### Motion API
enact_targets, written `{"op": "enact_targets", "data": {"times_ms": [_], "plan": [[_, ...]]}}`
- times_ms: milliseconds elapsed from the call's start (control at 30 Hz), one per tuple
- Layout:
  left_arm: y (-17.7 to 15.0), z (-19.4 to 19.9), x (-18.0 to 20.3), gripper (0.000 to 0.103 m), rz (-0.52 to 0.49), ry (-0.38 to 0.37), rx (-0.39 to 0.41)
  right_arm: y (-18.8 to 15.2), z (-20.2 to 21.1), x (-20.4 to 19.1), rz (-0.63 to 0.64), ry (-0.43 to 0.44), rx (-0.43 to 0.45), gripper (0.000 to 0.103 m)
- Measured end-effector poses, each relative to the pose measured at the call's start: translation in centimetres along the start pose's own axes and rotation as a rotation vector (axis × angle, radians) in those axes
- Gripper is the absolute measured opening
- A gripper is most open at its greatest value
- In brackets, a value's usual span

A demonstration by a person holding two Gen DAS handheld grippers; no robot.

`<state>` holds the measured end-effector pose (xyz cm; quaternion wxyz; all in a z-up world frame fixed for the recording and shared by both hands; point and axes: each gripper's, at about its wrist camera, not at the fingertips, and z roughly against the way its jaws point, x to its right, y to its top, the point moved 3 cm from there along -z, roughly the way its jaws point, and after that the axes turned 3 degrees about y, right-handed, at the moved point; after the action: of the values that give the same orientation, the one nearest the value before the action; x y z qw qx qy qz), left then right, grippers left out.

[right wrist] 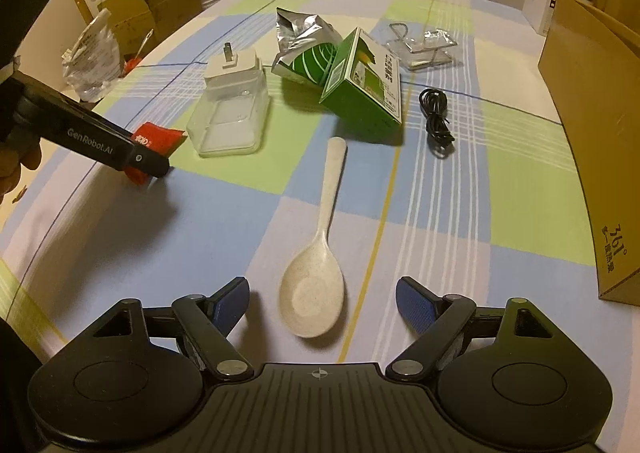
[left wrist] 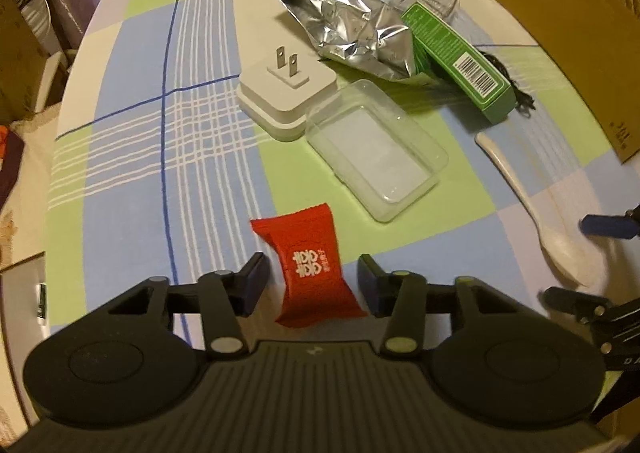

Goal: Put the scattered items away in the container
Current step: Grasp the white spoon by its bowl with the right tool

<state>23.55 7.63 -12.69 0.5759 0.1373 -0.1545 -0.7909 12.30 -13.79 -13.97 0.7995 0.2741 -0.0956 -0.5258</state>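
The left claw is straddling the red packet, pads not yet pressing (it could slip out crumpled). The right claw is gaping around the spoon bowl lying on the surface.

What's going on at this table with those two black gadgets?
A person is tidying loose items into the cardboard box. The left tool straddles a red packet on the tablecloth, its pads not yet pressing on it. The right tool hangs open over a white spoon. Nothing is lifted yet.
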Motion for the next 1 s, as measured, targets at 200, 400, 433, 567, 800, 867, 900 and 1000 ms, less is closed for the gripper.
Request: {"op": "enact_targets", "data": {"times_ms": [200,400,433,567,800,867,900,1000], "plan": [[0.2,0.2,-0.3,0.034,0.034,-0.007,0.009,-0.2,0.1,-0.1,0.000,0.005,-0.001,0.087],[0.5,0.0,-0.3,0.024,0.041,0.006,-0.006,-0.1,0.2,-0.1,0.004,-0.003,0.005,0.068],[0.5,0.0,-0.3,0.023,0.047,0.004,-0.009,0.0,0.1,0.0,0.002,-0.002,0.004,0.068],[0.1,0.6,-0.3,0.022,0.056,-0.008,-0.001,0.0,0.2,-0.1,0.004,-0.004,0.007,0.056],[-0.8,1.3,0.2,0.022,0.058,-0.026,-0.002,0.3,0.1,-0.2,0.004,-0.007,0.006,0.048],[-1.0,1.4,0.3,0.022,0.063,-0.031,-0.003,0.4,0.1,-0.3,0.006,-0.007,0.006,0.048],[-1.1,1.4,0.3,0.022,0.066,-0.033,-0.003,0.4,0.0,-0.4,0.010,-0.008,0.005,0.048],[-1.2,1.6,0.3,0.022,0.071,-0.037,-0.002,0.4,0.0,-0.5,0.014,-0.006,0.001,0.047]]}}
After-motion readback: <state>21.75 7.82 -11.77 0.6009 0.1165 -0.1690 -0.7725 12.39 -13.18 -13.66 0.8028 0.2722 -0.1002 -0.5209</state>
